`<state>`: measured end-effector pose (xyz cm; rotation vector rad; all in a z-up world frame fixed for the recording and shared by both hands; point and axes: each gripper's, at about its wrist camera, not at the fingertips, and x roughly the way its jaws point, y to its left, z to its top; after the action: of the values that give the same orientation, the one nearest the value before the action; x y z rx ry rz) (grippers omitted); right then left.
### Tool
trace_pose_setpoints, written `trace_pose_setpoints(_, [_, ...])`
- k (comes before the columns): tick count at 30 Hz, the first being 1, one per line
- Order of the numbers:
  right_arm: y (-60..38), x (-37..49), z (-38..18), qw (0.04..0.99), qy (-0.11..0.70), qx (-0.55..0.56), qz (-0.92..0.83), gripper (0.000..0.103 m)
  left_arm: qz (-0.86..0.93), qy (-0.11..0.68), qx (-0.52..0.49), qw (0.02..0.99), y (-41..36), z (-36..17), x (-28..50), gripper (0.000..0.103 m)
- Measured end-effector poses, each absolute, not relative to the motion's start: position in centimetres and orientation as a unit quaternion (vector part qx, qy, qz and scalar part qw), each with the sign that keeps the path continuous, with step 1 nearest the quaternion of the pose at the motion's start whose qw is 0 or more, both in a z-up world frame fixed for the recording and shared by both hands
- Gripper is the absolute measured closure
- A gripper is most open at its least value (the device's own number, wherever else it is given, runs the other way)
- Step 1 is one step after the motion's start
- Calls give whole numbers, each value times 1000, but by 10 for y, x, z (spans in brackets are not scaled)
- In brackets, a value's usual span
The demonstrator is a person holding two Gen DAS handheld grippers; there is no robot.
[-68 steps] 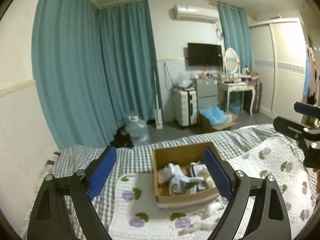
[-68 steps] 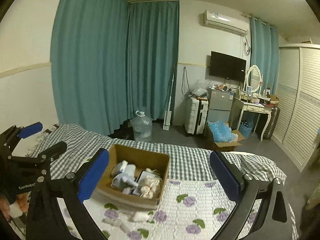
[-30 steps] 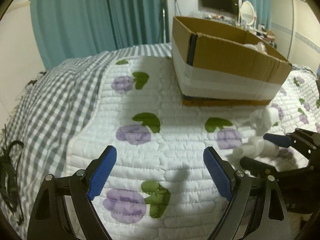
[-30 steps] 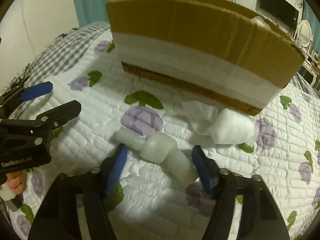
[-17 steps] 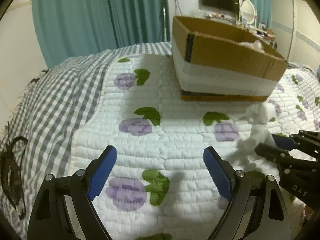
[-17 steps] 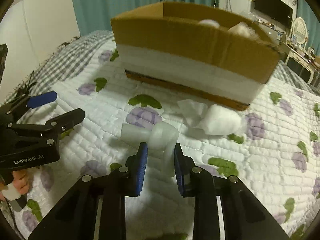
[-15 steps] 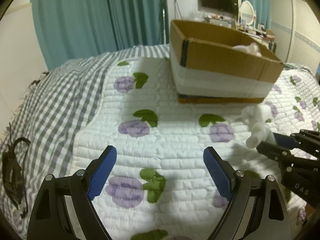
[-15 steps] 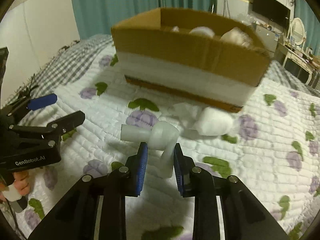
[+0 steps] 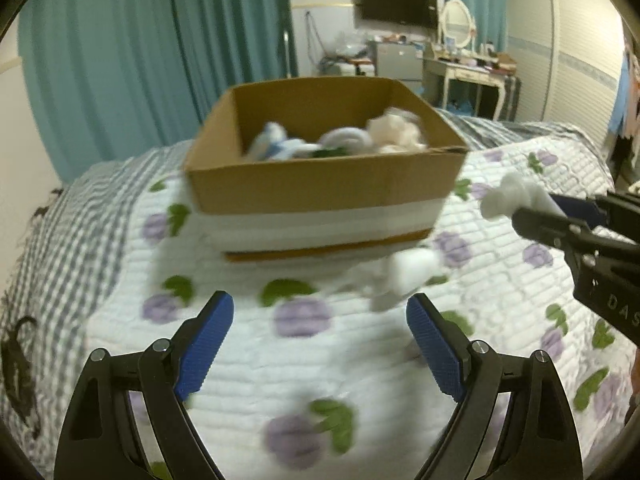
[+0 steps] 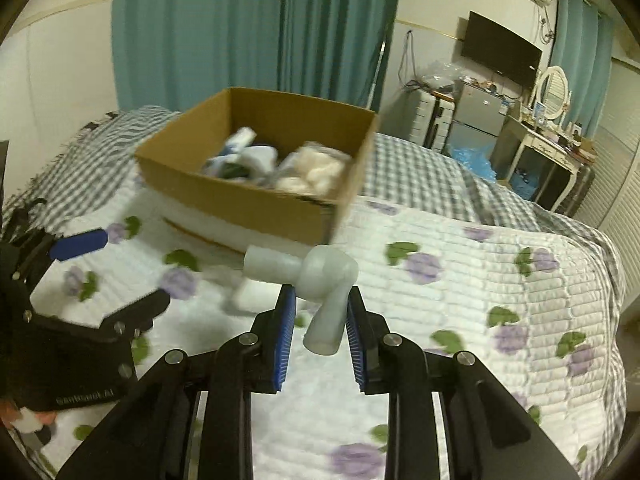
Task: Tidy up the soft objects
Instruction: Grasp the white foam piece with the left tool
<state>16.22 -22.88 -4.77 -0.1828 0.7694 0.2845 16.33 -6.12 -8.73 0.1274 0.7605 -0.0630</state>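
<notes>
On the quilted bed (image 10: 460, 304), a cardboard box (image 10: 256, 200) sits toward the far side and already holds several soft pieces: white and blue rolled items on its left, a cream fluffy bundle on its right. Nearer, the right gripper (image 10: 320, 320) has its fingers pinching a white knotted foam piece (image 10: 320, 276), lifted clear of the quilt just in front of the box's near right corner. The left gripper (image 9: 320, 344) hangs over the quilt with fingers spread wide and nothing between them. One more white piece (image 9: 408, 268), blurred and possibly a crumpled wad, lies on the bed just in front of the box. So the sorting looks mostly done: the held piece has yet to go in, and that loose one remains.
</notes>
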Motion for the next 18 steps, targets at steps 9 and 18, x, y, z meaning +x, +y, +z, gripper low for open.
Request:
trace_pose_setpoints(9, [-268, 209, -97, 906, 401, -60, 123, 78, -58, 411, 52, 908, -119, -124, 210, 15])
trace_pose_setpoints(18, [-277, 216, -109, 904, 407, -47, 119, 78, -70, 442, 36, 893, -138, -153, 238, 60])
